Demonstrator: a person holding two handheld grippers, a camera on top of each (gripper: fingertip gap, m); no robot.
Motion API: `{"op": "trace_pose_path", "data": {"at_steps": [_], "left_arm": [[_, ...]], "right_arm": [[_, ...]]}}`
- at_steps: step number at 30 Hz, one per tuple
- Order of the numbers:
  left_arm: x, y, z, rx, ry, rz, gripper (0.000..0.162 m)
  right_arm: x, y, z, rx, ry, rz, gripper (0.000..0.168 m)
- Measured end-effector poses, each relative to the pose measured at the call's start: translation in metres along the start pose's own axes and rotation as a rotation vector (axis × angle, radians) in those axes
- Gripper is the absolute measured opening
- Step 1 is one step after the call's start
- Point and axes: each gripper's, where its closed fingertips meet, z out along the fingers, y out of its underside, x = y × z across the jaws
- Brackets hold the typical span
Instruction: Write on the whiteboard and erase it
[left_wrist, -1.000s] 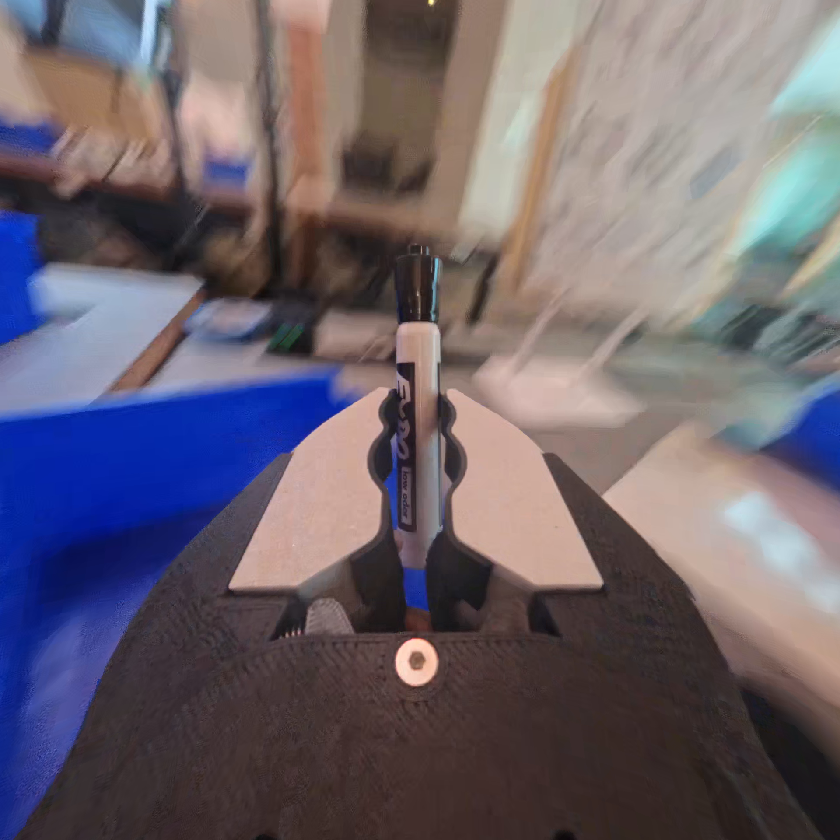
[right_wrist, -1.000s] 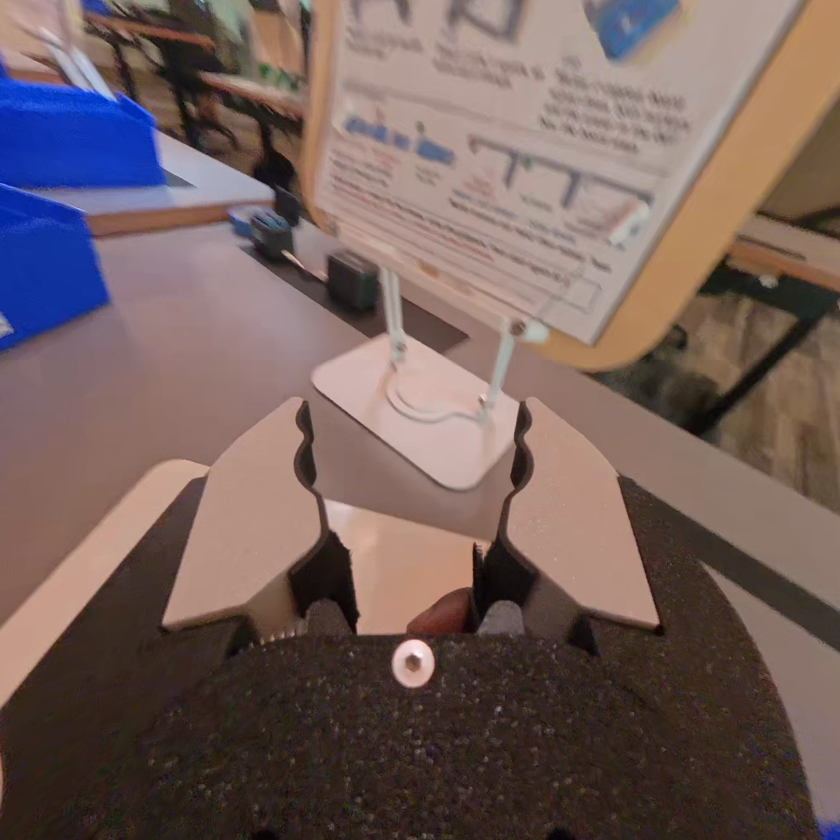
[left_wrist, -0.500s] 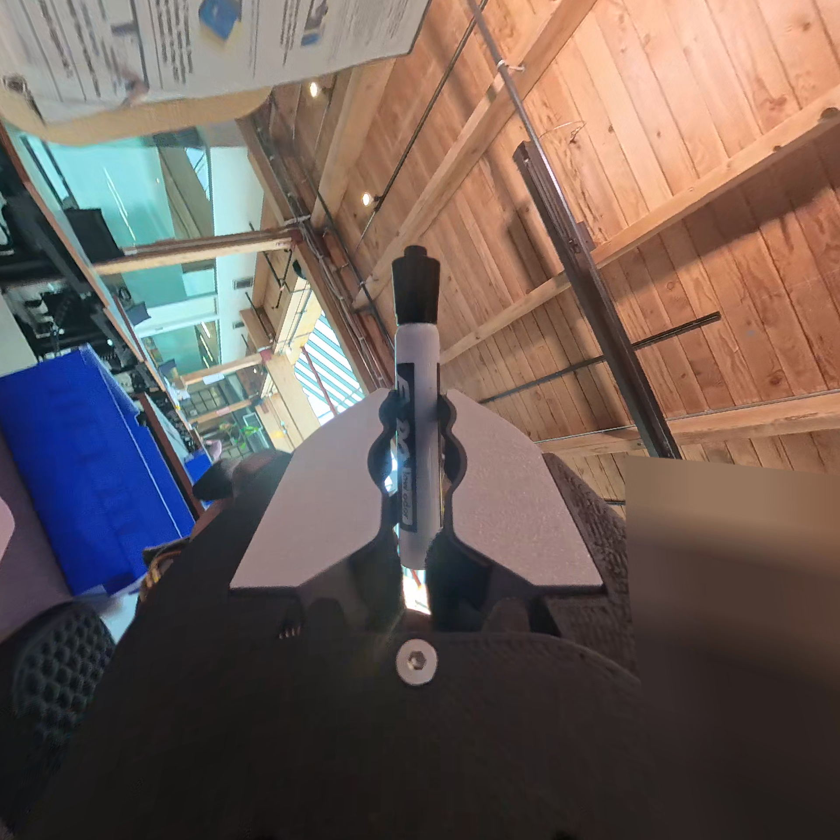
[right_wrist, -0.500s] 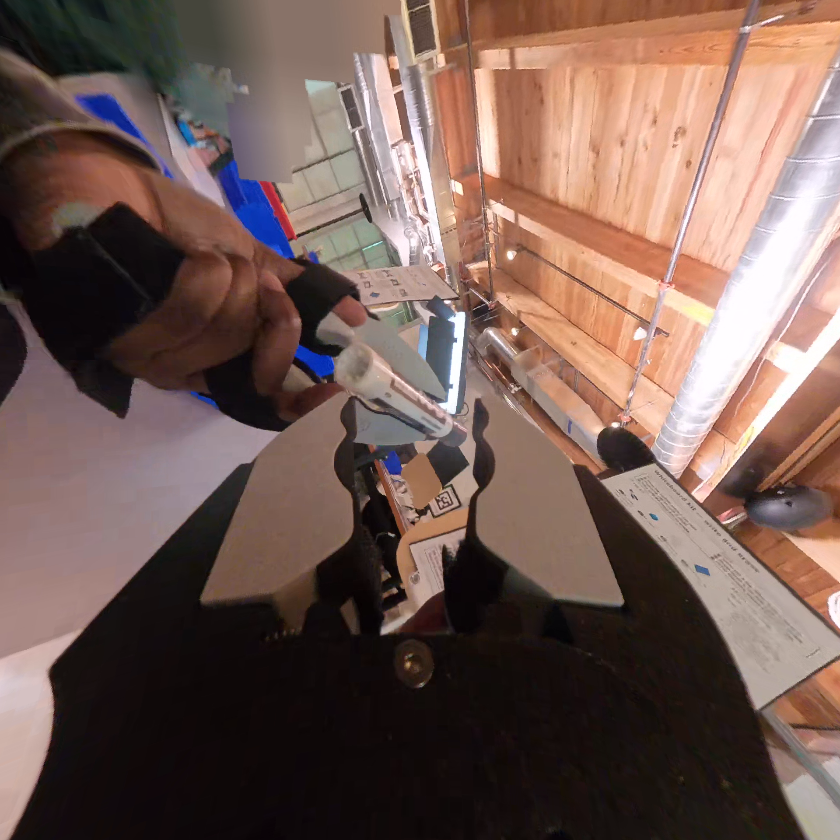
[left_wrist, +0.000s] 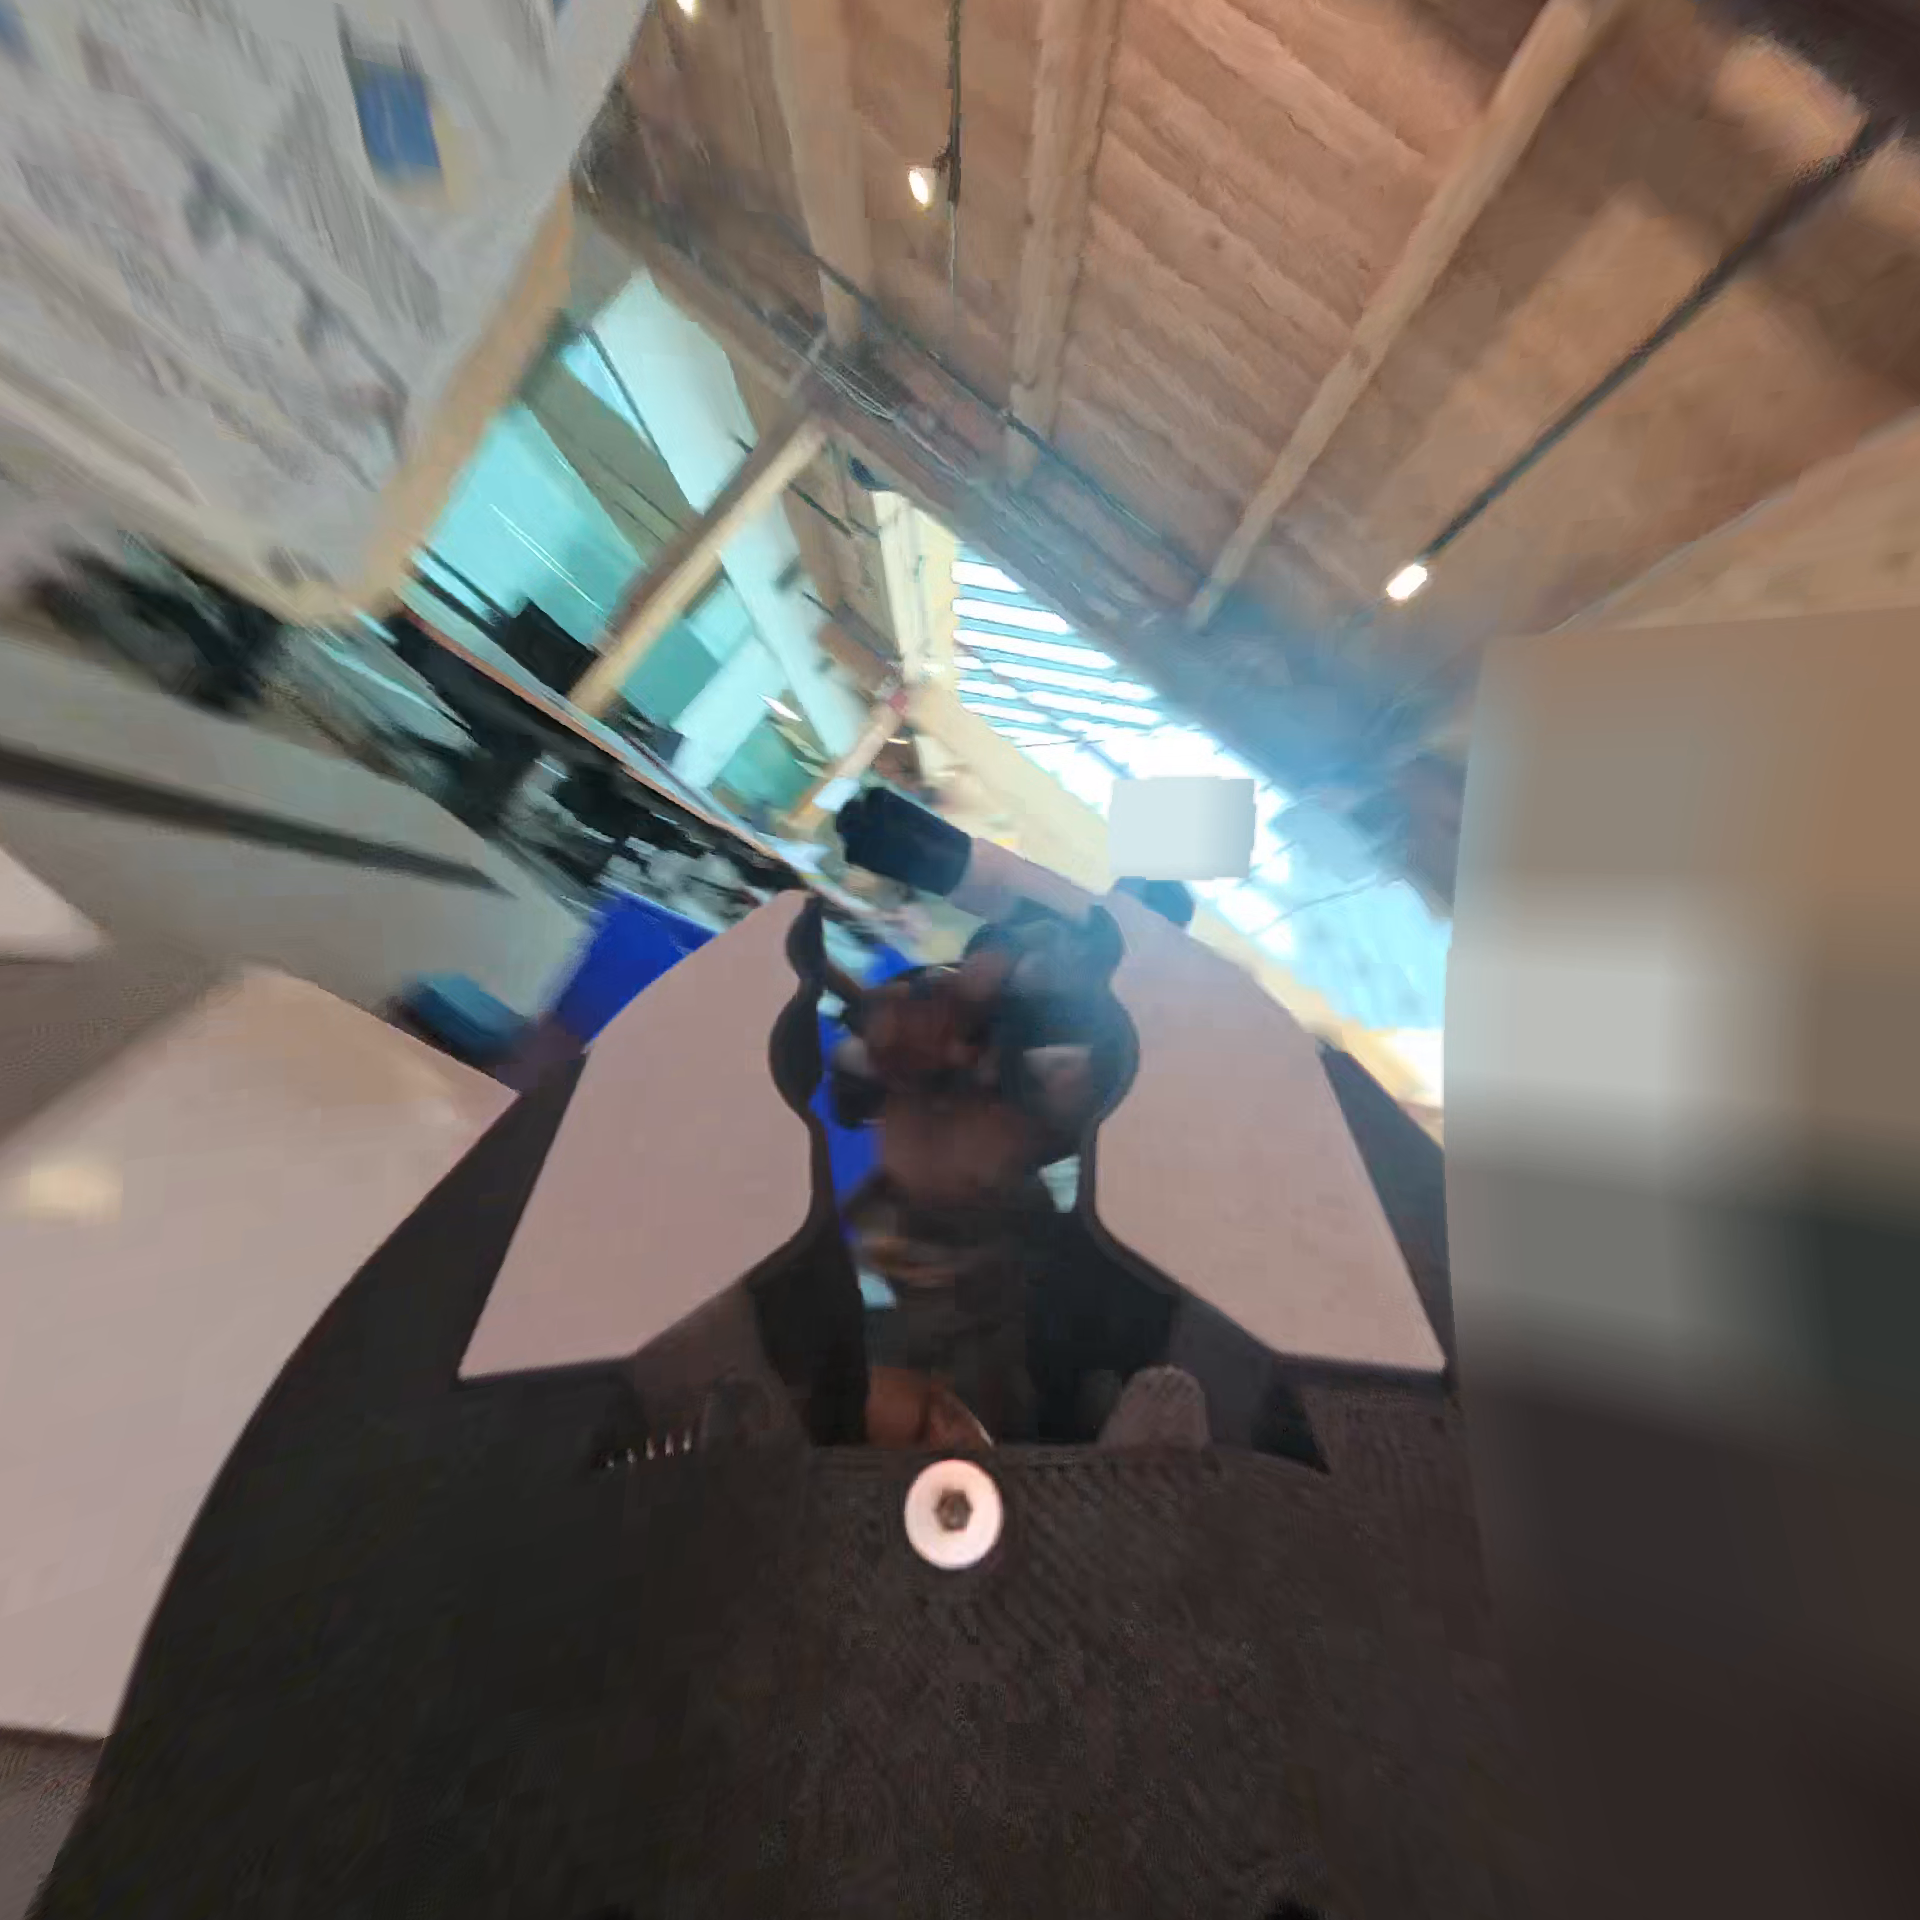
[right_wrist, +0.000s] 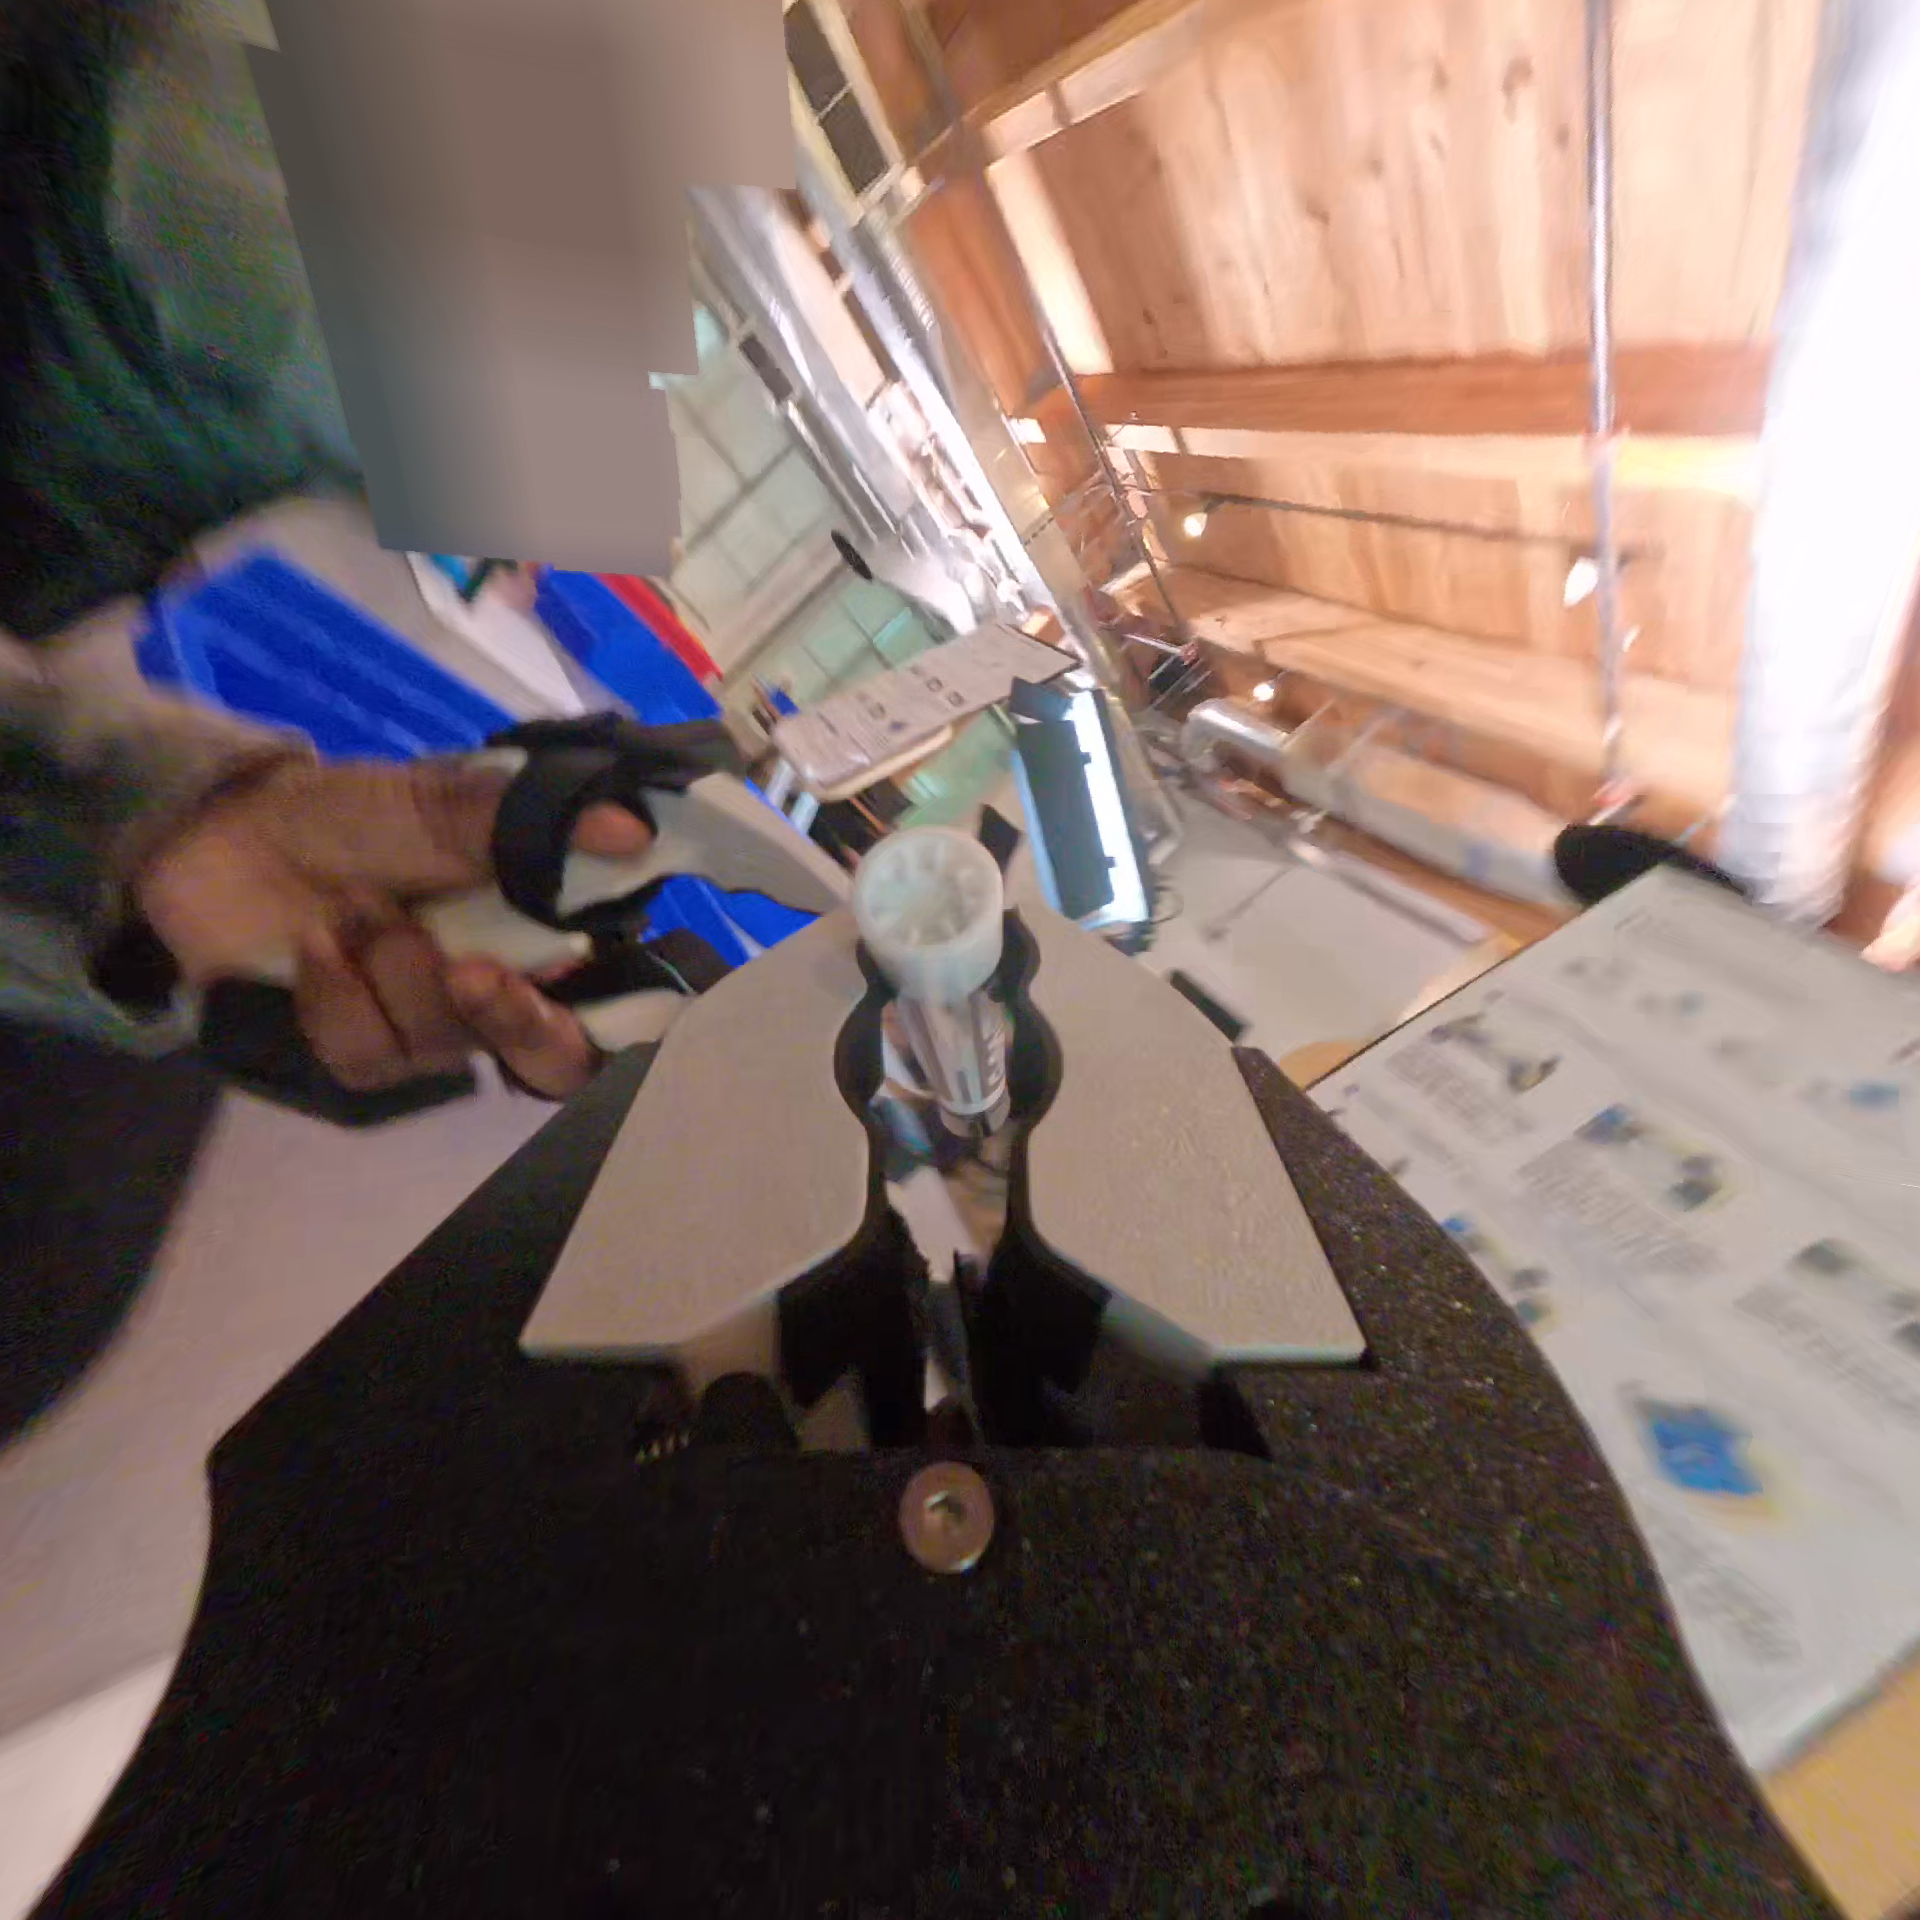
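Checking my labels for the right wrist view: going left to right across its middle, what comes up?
Person's hand → marker held in the right gripper → black monitor → printed sheet.

White marker, grey fingers, speckled black gripper body, blue bins

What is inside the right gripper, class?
A marker, clamped by the right gripper, with its white end sticking out past the fingers. In the right wrist view, the fingers cover its lower barrel and other end.
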Motion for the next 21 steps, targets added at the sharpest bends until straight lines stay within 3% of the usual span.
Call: {"op": "trace_pose_path", "data": {"at_steps": [3,5,7,10,11,12,21], "left_arm": [[-0.015,0.005,-0.001,-0.189,-0.232,0.739,0.069],[-0.010,0.017,0.009,-0.305,-0.271,1.135,0.070],[-0.003,0.034,0.024,-0.381,-0.239,1.321,0.065],[-0.022,0.040,0.038,-0.483,-0.307,1.433,0.054],[-0.024,0.040,0.041,-0.474,-0.292,1.435,0.045],[-0.024,0.040,0.042,-0.465,-0.280,1.416,0.021],[-0.029,0.065,0.028,-0.653,-0.144,1.328,0.019]], "right_arm": [[0.033,0.002,-0.015,0.165,-0.093,0.666,0.020],[0.039,0.018,-0.018,0.152,-0.121,0.840,0.020],[0.034,0.029,-0.015,0.112,-0.137,0.881,0.020],[0.028,0.018,-0.014,0.167,-0.213,0.946,0.020],[0.027,0.018,-0.015,0.170,-0.223,0.958,0.020],[0.025,0.019,-0.015,0.160,-0.231,0.957,0.020],[-0.017,0.033,-0.012,-0.019,-0.379,0.744,0.024]]}}
